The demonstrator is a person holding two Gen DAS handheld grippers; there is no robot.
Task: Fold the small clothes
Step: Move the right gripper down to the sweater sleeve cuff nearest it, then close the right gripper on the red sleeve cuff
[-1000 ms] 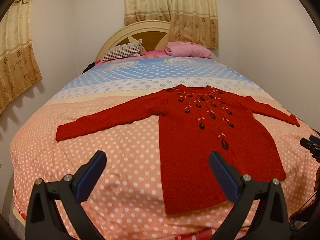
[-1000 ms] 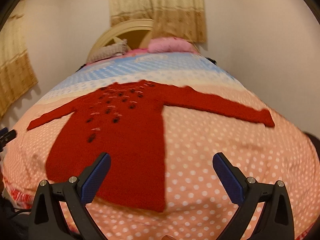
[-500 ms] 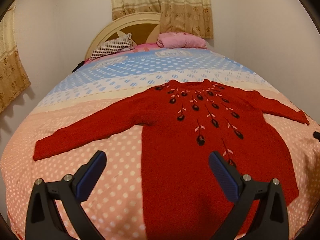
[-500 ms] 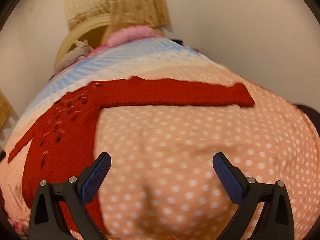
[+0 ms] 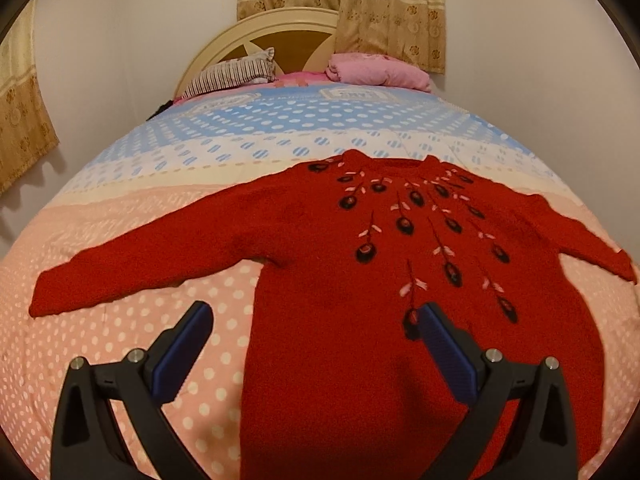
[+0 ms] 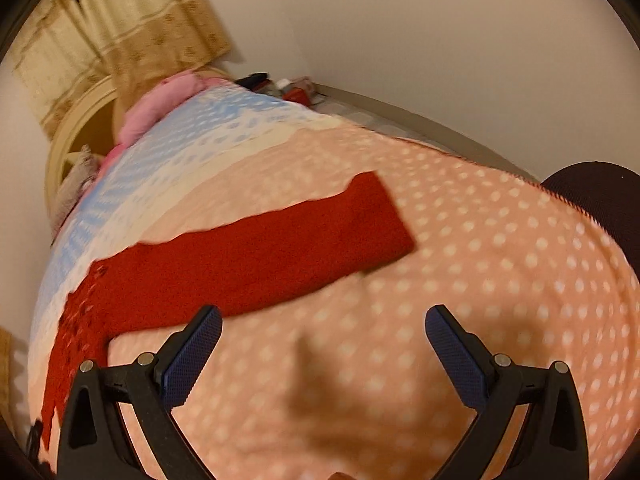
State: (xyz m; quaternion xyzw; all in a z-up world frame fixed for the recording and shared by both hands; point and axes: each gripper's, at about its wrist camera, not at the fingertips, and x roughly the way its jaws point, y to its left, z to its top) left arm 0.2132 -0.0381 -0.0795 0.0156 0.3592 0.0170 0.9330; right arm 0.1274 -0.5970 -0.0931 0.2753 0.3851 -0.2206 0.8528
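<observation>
A red knitted sweater (image 5: 340, 304) with dark flower embroidery lies flat, front up, on the bed, both sleeves spread out sideways. My left gripper (image 5: 314, 332) hovers open above the sweater's left side edge, near the armpit, with nothing between its fingers. In the right wrist view, the sweater's right sleeve (image 6: 280, 256) stretches across the bedspread, its cuff to the right. My right gripper (image 6: 324, 332) is open just in front of that sleeve, over bare bedspread, and holds nothing.
The bed has a pink, white-dotted bedspread (image 5: 132, 360) that turns blue toward the headboard (image 5: 280, 28). A striped pillow (image 5: 232, 72) and a pink blanket (image 5: 376, 72) lie at its head. A dark rounded object (image 6: 596, 196) sits past the bed's right edge. Walls flank both sides.
Both grippers moved closer over the bed. The left one advanced onto the sweater's body. The right one swung right and tilted toward the right sleeve. Both stayed open.
</observation>
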